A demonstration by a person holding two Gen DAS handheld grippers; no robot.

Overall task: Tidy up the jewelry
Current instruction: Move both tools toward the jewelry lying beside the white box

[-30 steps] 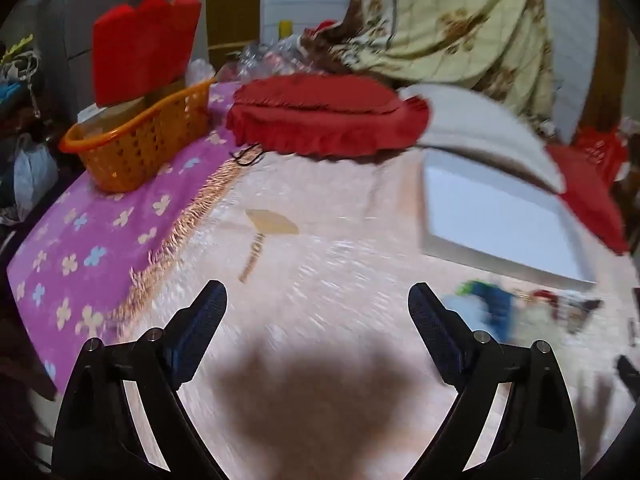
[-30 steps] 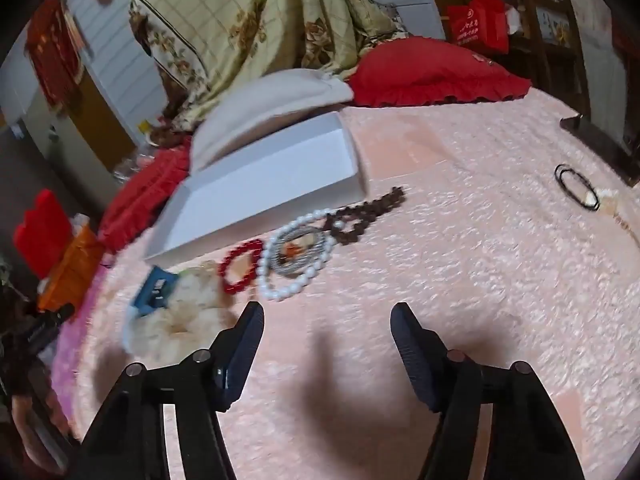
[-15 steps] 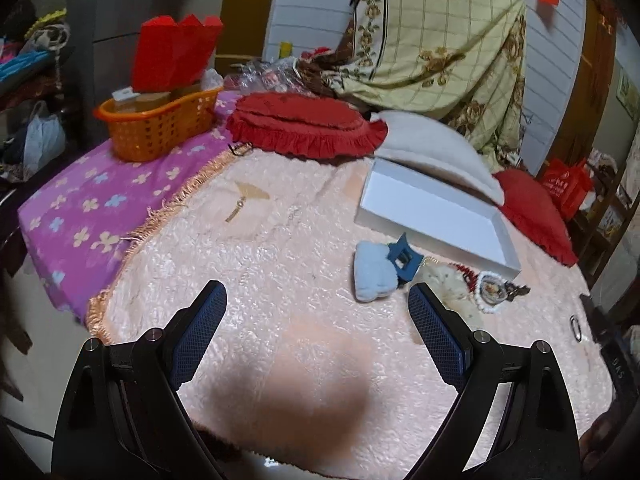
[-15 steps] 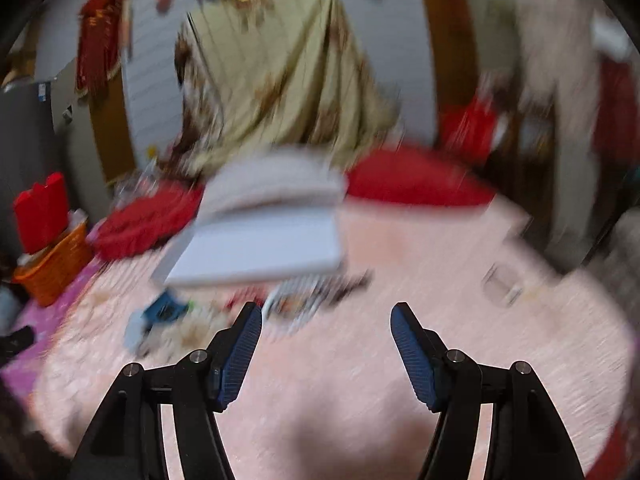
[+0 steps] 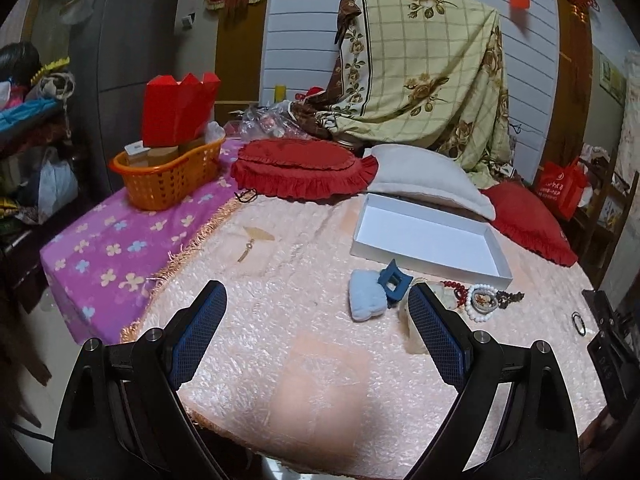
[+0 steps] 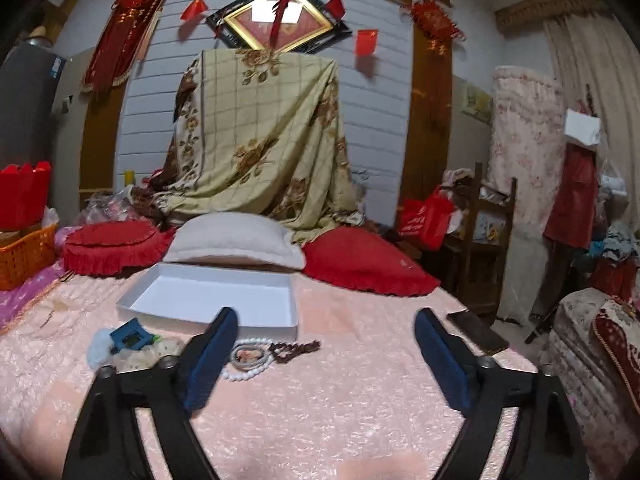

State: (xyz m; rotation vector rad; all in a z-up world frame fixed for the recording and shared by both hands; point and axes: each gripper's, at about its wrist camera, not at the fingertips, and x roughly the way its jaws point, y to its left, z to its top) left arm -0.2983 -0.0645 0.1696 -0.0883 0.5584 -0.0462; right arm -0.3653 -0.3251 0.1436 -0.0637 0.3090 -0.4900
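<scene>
An empty white box (image 5: pixel 432 238) (image 6: pixel 212 300) lies on the pink bedspread. In front of it sit a blue hair claw (image 5: pixel 394 282) (image 6: pixel 130 338), a pale blue scrunchie (image 5: pixel 366 300), a cream scrunchie (image 6: pixel 148 356), a red bead bracelet (image 5: pixel 456 290), a white pearl bracelet (image 5: pixel 482 302) (image 6: pixel 246 366) and a dark bead bracelet (image 6: pixel 296 349). A small black ring (image 5: pixel 578 322) lies far right. A gold hairpin (image 5: pixel 252 240) lies left. My left gripper (image 5: pixel 316 340) and right gripper (image 6: pixel 324 360) are open, empty, held back from the items.
An orange basket (image 5: pixel 168 174) with red boxes stands on the purple cover at left. Red cushions (image 5: pixel 300 168) (image 6: pixel 360 260) and a white pillow (image 6: pixel 236 242) line the back. A dark phone (image 6: pixel 476 330) lies at the bed's right edge. A wooden shelf (image 6: pixel 488 216) stands right.
Both grippers have pulled back and up from the bedspread, so the whole bed and room now show. The jaws stay open and empty. The items have not moved.
</scene>
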